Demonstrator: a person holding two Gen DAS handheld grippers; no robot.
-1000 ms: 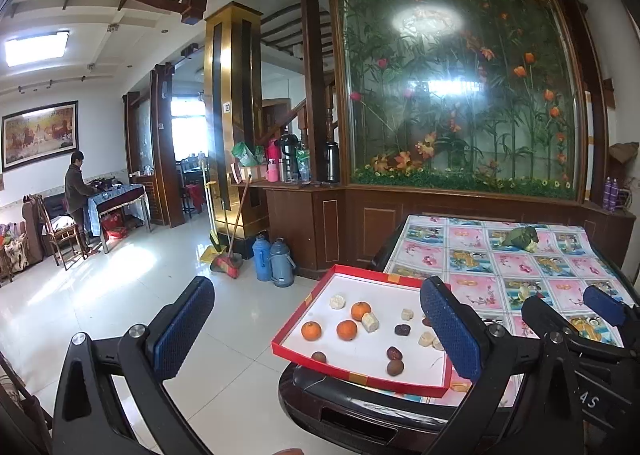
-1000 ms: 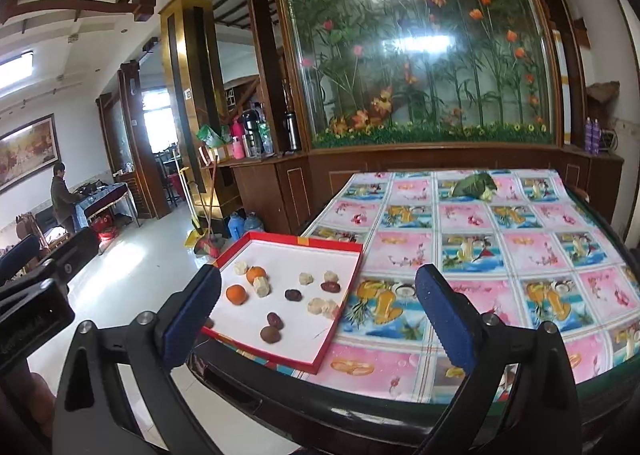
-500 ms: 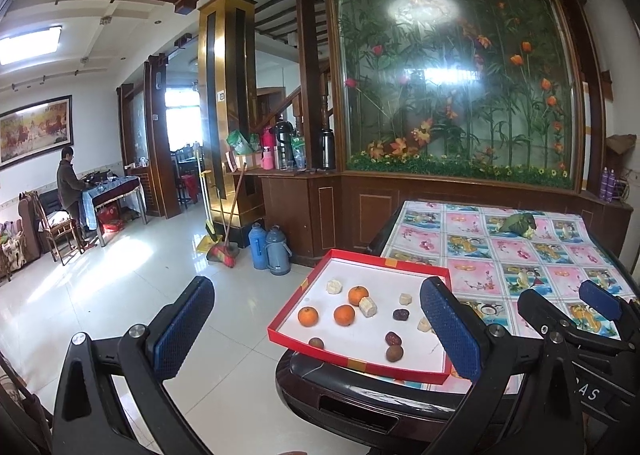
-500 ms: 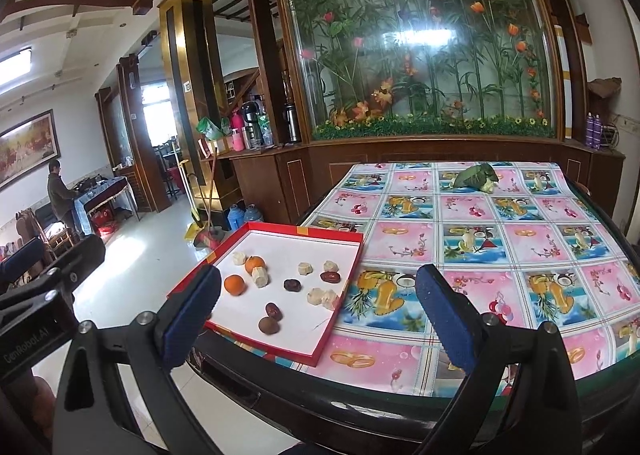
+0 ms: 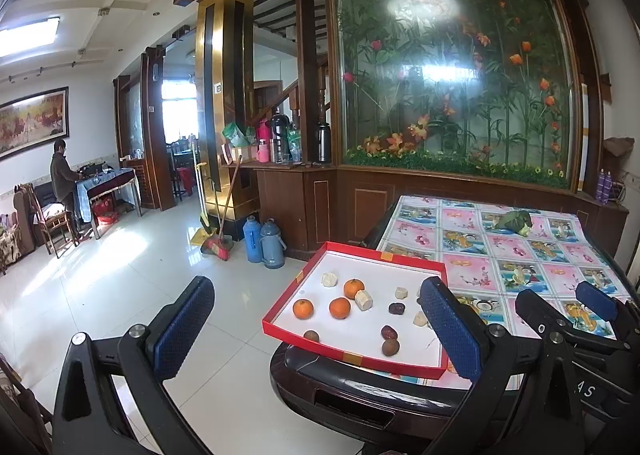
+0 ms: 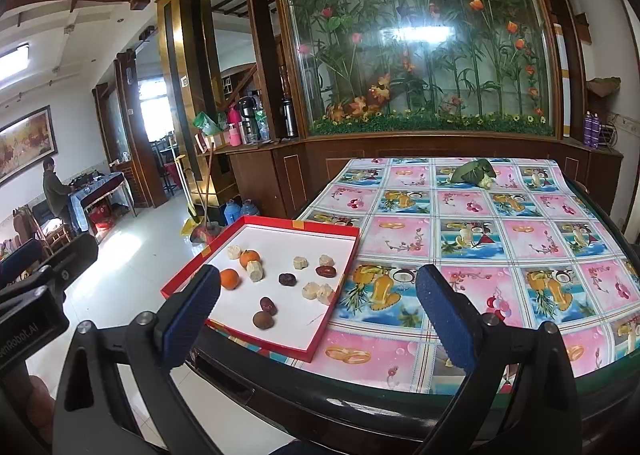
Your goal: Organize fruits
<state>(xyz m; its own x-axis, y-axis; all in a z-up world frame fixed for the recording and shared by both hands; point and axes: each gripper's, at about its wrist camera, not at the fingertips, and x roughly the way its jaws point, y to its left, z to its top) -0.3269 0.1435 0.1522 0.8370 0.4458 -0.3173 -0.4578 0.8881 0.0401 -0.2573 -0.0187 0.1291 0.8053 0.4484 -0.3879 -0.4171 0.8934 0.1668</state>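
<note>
Both the left gripper (image 5: 316,329) and right gripper (image 6: 318,309) hover empty, jaws spread wide, near the shallow red-rimmed white cardboard tray (image 6: 340,283) holding small oranges (image 5: 340,308) and dark dates (image 6: 287,278).

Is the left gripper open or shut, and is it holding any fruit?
Open and empty. The left gripper shows its blue pads spread wide apart with nothing between them; the oranges lie in the red tray.
</note>
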